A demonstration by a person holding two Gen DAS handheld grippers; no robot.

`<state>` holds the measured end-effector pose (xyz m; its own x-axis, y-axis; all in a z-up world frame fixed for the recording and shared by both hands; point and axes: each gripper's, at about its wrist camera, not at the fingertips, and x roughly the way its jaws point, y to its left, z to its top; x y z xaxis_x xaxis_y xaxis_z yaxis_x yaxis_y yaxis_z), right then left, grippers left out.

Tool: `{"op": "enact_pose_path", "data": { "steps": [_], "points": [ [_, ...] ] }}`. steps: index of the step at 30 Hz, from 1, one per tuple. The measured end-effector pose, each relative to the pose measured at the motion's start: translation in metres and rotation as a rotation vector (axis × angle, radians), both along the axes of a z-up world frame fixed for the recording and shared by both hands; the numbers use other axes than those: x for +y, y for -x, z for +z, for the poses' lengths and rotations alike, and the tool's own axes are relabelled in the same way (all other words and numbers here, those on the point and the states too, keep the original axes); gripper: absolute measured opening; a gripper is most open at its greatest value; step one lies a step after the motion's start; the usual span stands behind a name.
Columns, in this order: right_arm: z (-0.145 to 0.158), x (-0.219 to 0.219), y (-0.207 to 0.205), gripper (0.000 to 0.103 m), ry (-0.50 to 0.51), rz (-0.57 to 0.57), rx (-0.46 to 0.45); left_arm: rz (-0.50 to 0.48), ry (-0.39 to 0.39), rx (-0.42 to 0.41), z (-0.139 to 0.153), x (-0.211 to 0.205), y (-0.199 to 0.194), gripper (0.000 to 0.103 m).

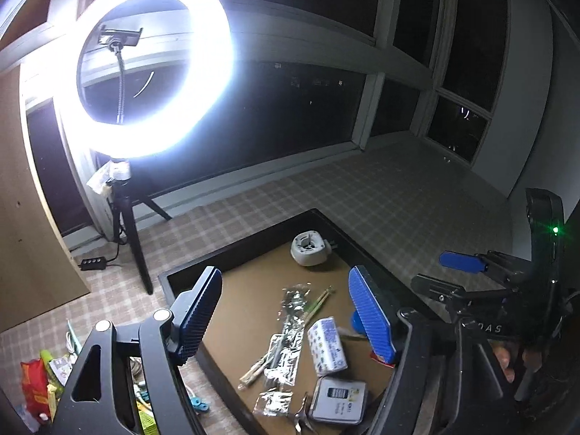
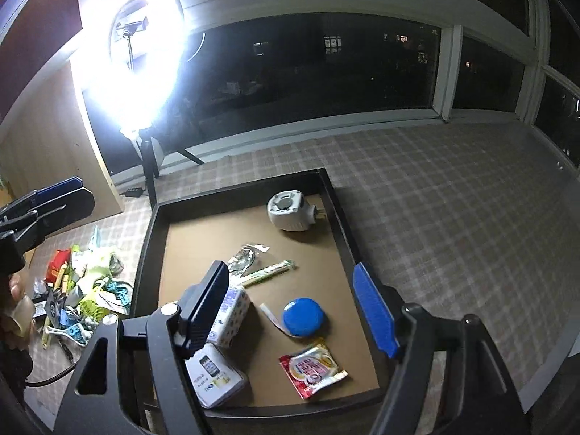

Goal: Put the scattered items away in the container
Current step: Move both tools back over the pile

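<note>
A black-rimmed tray [image 1: 253, 239] [image 2: 235, 195] with a brown floor lies on the plaid floor. In it are a white round device [image 1: 310, 250] [image 2: 290, 214], a foil packet [image 1: 286, 330], chopsticks [image 1: 315, 304], a tissue pack [image 1: 326, 344], a white box [image 2: 215, 377], a blue round tape measure [image 2: 302, 317] and a red sachet [image 2: 313, 366]. My left gripper [image 1: 285, 272] hangs open over the tray's near left part, nothing between its fingers. My right gripper [image 2: 290, 268] is open above the tape measure and holds nothing. A pile of scattered items [image 2: 83, 290] lies left of the tray.
A glaring ring light [image 1: 152, 72] on a black tripod [image 1: 136, 250] stands behind the tray's far left corner, its cable switch [image 1: 92, 262] on the floor. A wooden panel [image 1: 32, 217] is at the left. Dark windows run along the back. Plaid floor [image 2: 453, 217] stretches to the right.
</note>
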<state>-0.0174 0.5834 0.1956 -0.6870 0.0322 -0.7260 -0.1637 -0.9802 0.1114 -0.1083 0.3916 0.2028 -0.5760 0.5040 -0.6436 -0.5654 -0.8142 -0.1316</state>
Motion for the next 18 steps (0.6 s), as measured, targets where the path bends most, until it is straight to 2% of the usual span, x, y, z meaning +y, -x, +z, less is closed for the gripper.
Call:
{"op": "enact_pose_path", "data": {
  "steps": [7, 11, 18],
  "points": [
    [0.004, -0.023, 0.002, 0.07, 0.01, 0.035, 0.014, 0.053, -0.016, -0.027, -0.007, -0.034, -0.004, 0.069],
    [0.006, -0.043, 0.004, 0.07, 0.016, 0.074, 0.023, 0.089, 0.0, -0.036, -0.013, -0.06, -0.01, 0.065],
    [0.004, -0.092, 0.015, 0.07, 0.067, 0.161, 0.029, 0.193, 0.041, -0.046, -0.022, -0.142, -0.024, 0.065]
  ]
}}
